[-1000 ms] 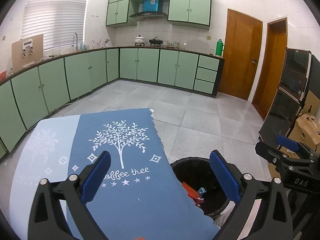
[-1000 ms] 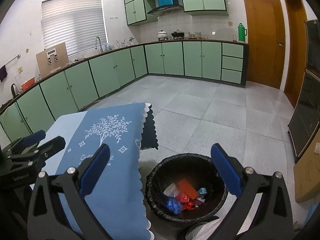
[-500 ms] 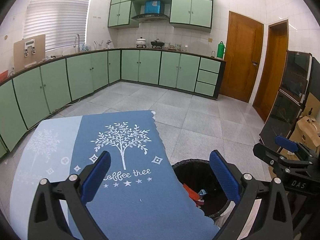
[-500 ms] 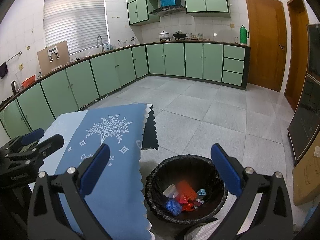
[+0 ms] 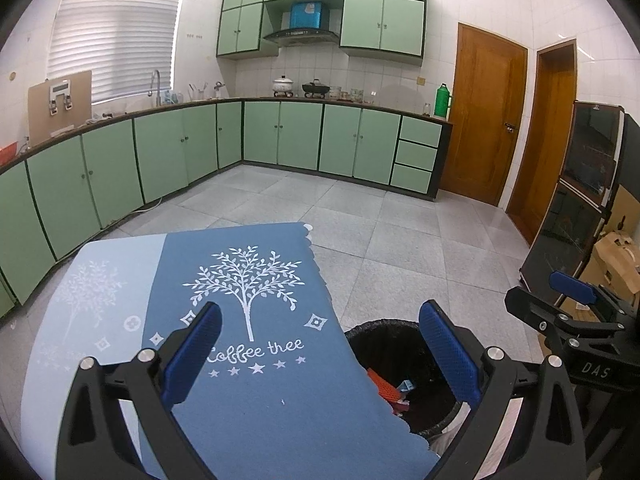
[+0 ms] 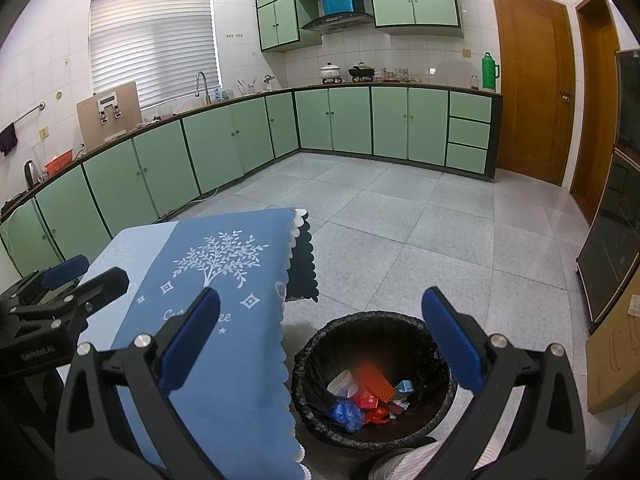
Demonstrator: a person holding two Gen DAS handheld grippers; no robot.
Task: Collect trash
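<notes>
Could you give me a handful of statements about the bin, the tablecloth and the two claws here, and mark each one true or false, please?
1. The black bin stands on the floor beside the table. True.
2. The bin is empty. False: it holds trash, including an orange piece, a blue wad and a white cup.
3. The right claw holds a piece of trash. False: it is open with nothing between its fingers.
4. The blue tablecloth bears a white tree print. True.
5. The left claw is shut on the tablecloth. False: it is open above it.
6. A green flask stands on the counter near the wooden door. True.
</notes>
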